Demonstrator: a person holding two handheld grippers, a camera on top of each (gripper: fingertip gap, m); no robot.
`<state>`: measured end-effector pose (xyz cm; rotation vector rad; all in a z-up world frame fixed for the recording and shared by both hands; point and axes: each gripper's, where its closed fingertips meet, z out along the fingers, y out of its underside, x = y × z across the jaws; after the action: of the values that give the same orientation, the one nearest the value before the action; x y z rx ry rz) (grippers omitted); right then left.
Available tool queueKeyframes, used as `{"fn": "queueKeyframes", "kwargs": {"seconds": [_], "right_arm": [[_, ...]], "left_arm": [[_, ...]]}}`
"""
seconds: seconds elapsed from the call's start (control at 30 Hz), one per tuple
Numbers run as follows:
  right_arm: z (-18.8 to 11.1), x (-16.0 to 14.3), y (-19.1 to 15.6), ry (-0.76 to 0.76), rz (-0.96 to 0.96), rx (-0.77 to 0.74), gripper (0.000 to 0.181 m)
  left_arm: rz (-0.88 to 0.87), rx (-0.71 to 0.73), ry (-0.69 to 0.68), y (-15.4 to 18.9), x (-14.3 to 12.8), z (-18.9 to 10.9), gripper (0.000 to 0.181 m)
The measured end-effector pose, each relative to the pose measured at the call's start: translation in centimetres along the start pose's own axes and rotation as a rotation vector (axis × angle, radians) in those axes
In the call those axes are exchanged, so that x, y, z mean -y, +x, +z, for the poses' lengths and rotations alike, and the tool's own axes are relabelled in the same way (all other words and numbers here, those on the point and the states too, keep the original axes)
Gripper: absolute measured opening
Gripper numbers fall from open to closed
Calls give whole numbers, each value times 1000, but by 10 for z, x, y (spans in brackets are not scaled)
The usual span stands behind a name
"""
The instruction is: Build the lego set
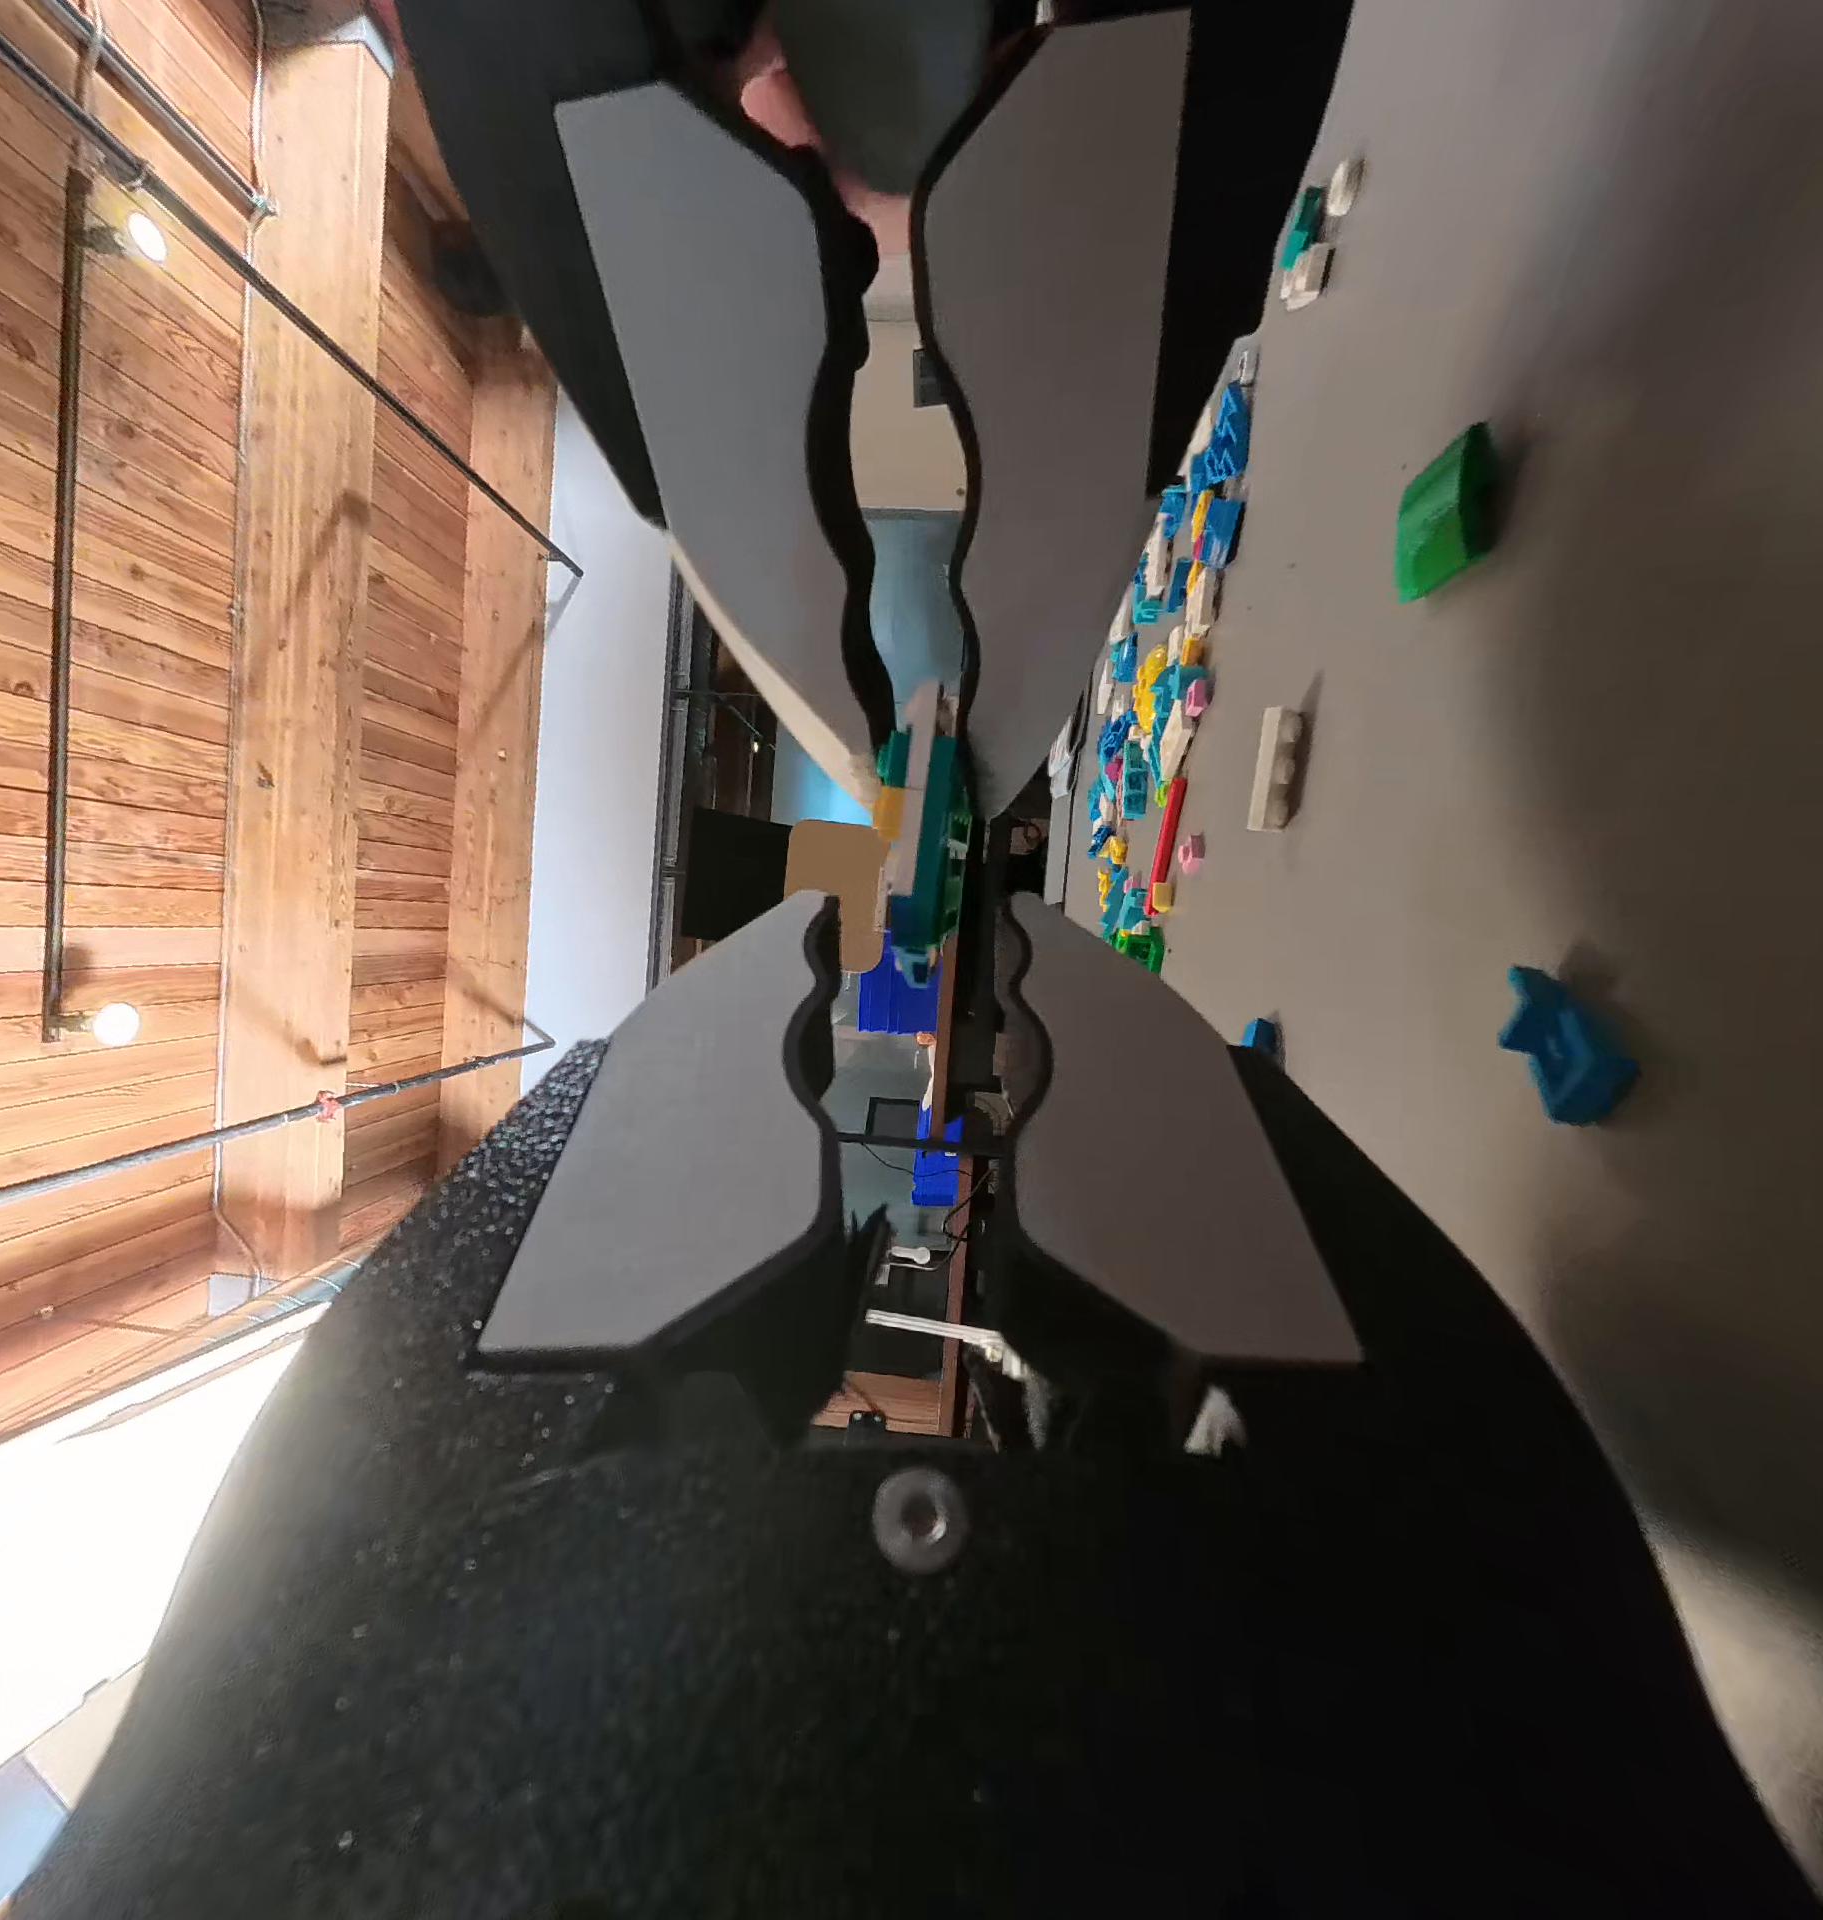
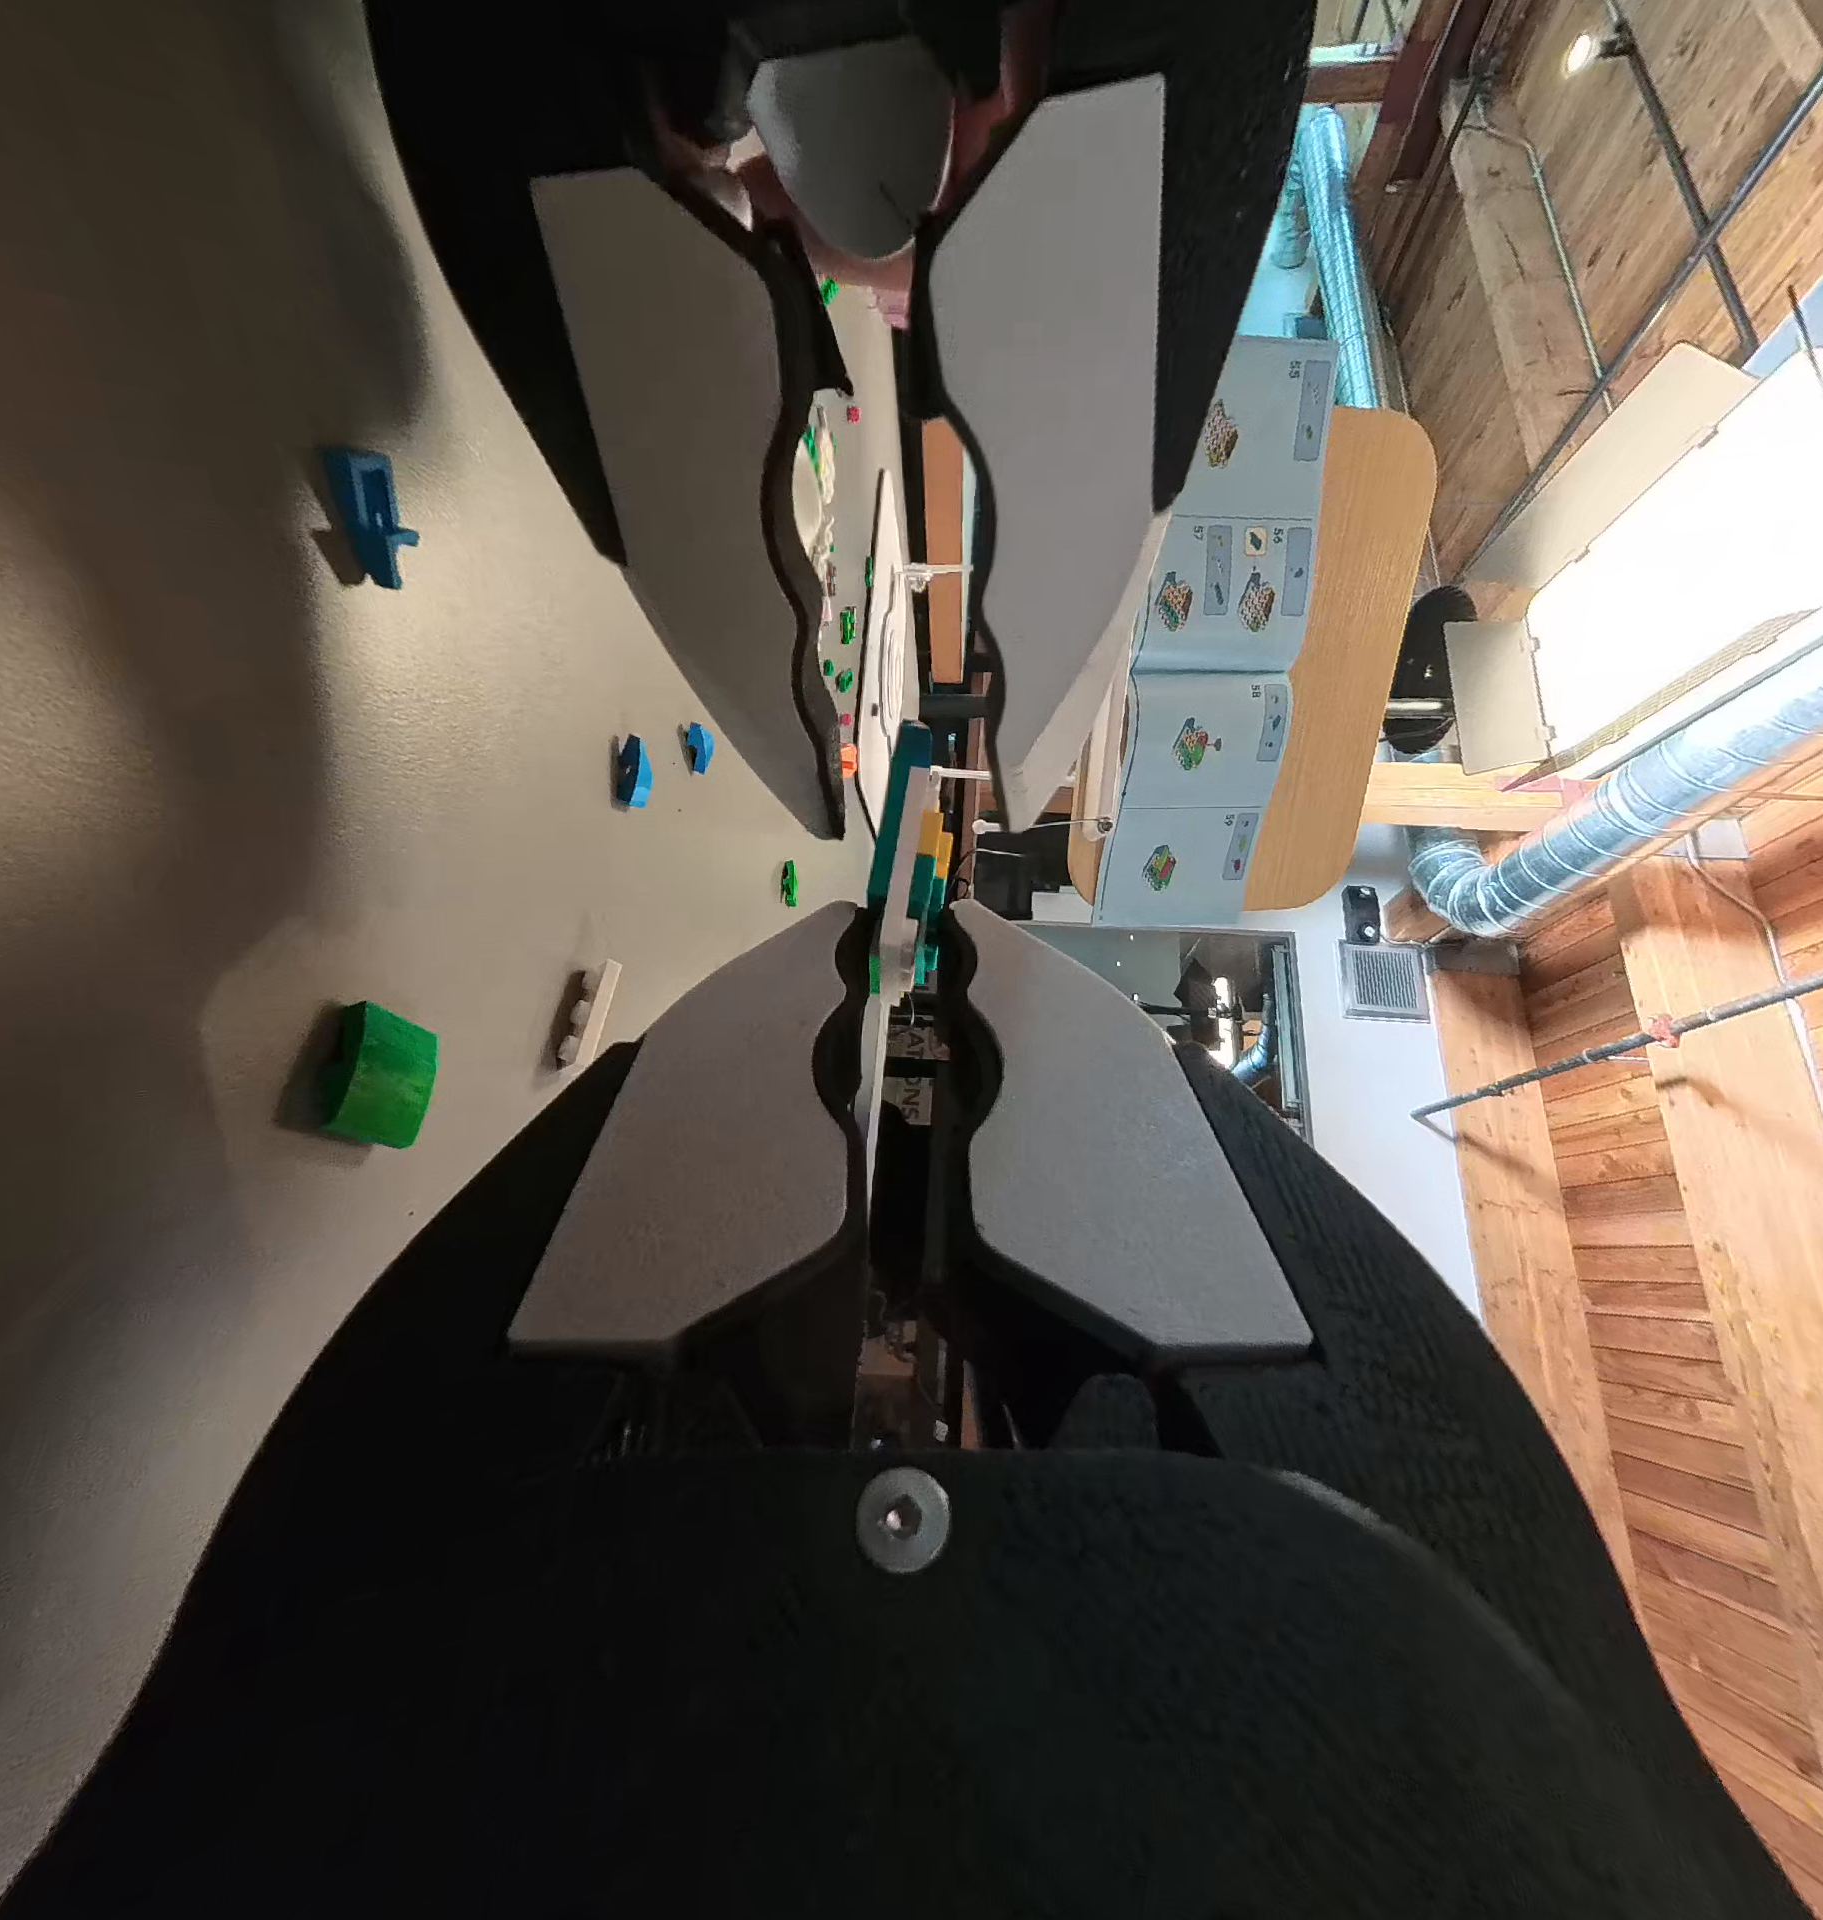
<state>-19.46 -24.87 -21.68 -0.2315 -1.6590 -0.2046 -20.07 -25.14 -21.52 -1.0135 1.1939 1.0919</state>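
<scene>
A small lego assembly (image 1: 922, 847) of teal, white, yellow and green bricks is held in the air, edge-on, between the two grippers, which face each other. My right gripper (image 2: 902, 912) is shut on one end of the assembly (image 2: 902, 831); it also shows at the top of the left wrist view (image 1: 928, 792). My left gripper (image 1: 919, 902) is open, its fingers on either side of the assembly's other end with gaps on both sides. It shows at the top of the right wrist view (image 2: 922, 816). Both grippers are rolled sideways above the grey table (image 1: 1665, 727).
On the table lie a green piece (image 1: 1447, 514), a blue piece (image 1: 1567, 1044), a white plate (image 1: 1279, 769), a red bar (image 1: 1167, 842) and a pile of mixed bricks (image 1: 1156, 675). An open instruction booklet (image 2: 1208, 665) leans on a wooden board (image 2: 1343, 665).
</scene>
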Motion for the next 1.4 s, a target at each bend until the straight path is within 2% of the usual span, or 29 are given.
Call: {"fn": "queueKeyframes", "kwargs": {"seconds": [0.13, 0.23, 0.7, 0.87, 1.1, 1.4], "right_arm": [[-1, 1, 1, 7, -1, -4, 10], [-1, 3, 1, 11, -4, -3, 10], [-1, 2, 1, 11, -4, -7, 11], [-5, 4, 7, 44, 83, -7, 12], [-17, -1, 34, 122, 299, -97, 27], [-28, -36, 59, 79, 497, -208, 23]], "left_arm": [[-11, 1, -4, -1, -1, 0, 21], [-2, 2, 10, -1, 1, -2, 10], [-2, -10, -5, 1, 0, 0, 7], [-13, 18, -50, -4, -7, 2, 7], [-57, 35, -72, -9, -13, 2, 7], [-42, 5, -86, -4, -15, 2, 7]]}}
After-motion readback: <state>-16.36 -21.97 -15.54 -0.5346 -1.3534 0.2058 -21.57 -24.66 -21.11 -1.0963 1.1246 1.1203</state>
